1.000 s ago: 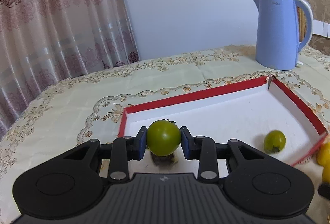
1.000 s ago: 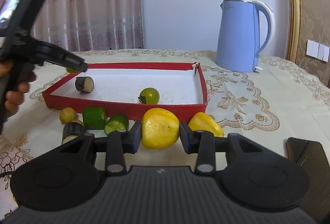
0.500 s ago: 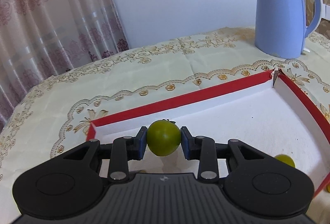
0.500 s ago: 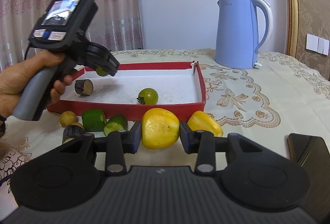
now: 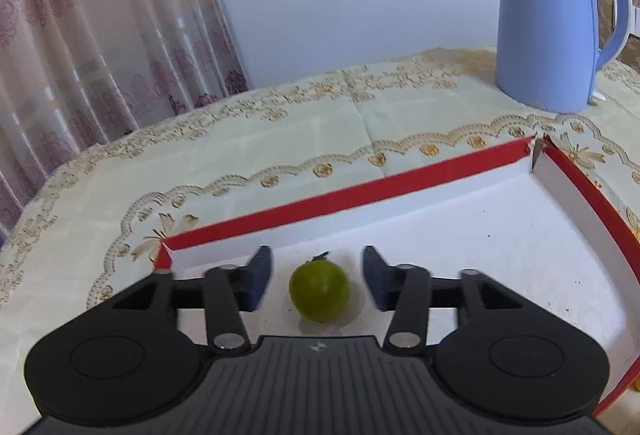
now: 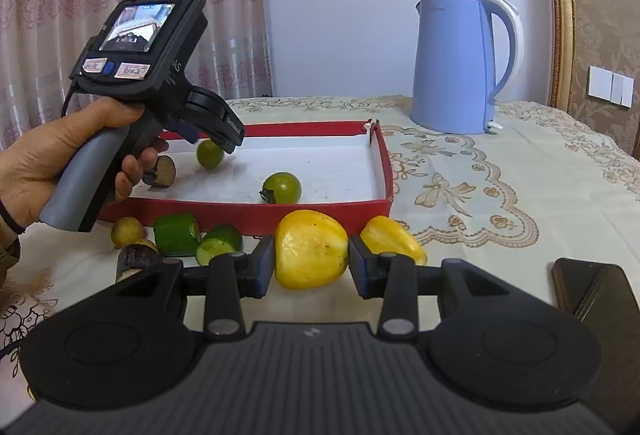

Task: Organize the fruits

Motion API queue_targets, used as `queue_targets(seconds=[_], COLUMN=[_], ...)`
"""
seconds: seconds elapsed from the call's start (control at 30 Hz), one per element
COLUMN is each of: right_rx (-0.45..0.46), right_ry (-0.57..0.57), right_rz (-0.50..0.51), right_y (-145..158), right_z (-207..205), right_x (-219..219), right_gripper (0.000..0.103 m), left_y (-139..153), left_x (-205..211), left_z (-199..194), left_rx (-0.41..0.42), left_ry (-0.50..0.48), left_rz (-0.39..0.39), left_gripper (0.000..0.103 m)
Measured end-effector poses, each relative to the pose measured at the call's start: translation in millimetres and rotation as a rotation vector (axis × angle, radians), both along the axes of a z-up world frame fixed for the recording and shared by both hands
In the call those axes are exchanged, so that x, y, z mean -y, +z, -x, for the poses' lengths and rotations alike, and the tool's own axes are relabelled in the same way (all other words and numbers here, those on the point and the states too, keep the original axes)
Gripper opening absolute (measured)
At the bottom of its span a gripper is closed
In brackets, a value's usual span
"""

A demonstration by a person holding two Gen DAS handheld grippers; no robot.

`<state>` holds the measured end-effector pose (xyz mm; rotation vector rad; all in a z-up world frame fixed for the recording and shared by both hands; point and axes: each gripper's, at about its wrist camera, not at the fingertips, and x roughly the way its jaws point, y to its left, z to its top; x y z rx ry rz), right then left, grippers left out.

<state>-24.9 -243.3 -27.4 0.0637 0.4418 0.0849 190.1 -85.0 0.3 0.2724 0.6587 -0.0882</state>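
Observation:
A green tomato (image 5: 319, 291) lies on the white floor of the red-walled tray (image 5: 360, 191), near its far left corner. My left gripper (image 5: 316, 281) straddles it with jaws opening and a gap on each side. From the right wrist view, that tomato (image 6: 210, 153) sits under the left gripper (image 6: 230, 139), held in a person's hand. A second green tomato (image 6: 282, 188) and a dark eggplant piece (image 6: 160, 172) also lie in the tray (image 6: 248, 209). My right gripper (image 6: 312, 267) is shut on a yellow pepper piece (image 6: 310, 249) in front of the tray.
A blue kettle (image 6: 466, 63) stands behind the tray. Before the tray lie another yellow pepper piece (image 6: 394, 239), two cucumber chunks (image 6: 178, 234), a small yellow fruit (image 6: 127, 231) and a dark eggplant piece (image 6: 136, 259). A dark phone (image 6: 592, 291) lies at right.
My left gripper carried the green tomato further left over the tray, then its jaws parted and the tomato dropped onto the tray floor. The right gripper stayed still with its pepper piece.

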Motion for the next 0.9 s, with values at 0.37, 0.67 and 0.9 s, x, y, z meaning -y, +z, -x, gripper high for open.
queue_targets(seconds=[0.37, 0.67, 0.9], right_rx=[0.008, 0.113, 0.15], right_ry=[0.01, 0.071, 0.082], right_rz=[-0.036, -0.094, -0.185], right_y=[1.4, 68.2, 75.2], right_z=[-5.4, -86.6, -151.2], right_x=[3.5, 4.5, 15.5], right_gripper=[0.037, 0.037, 0.037], left_y=[30.4, 26.0, 22.0], left_x=[-44.5, -97.8, -119.5], left_z=[64.8, 81.4, 76.2], left_rx=[0.177, 0.291, 0.253], left_ry=[0.065, 0.166, 0.224], left_rz=[0.101, 0.224, 0.286], left_gripper=[0.092, 0.098, 0.098])
